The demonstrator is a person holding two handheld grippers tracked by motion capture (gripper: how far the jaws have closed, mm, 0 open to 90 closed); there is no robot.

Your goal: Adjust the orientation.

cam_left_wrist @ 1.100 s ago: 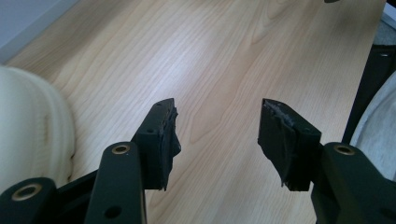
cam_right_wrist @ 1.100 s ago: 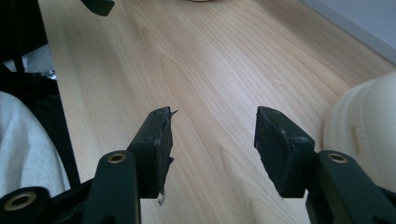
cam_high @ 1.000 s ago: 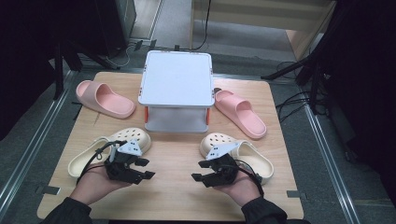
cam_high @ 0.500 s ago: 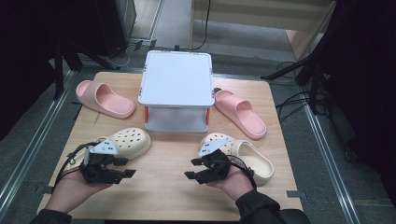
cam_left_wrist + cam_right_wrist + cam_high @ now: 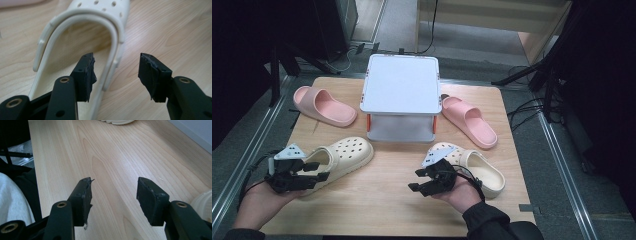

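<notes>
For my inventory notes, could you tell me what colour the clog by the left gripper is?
The clog is cream, best seen in the high view.

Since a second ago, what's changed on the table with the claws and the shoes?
The left claw has slid toward the table's left edge, to the heel of the left cream clog; its jaws stand open astride the clog's side wall without gripping it. The right claw stayed open beside the right cream clog. Both clogs, the pink slides and the white box kept their places.
</notes>
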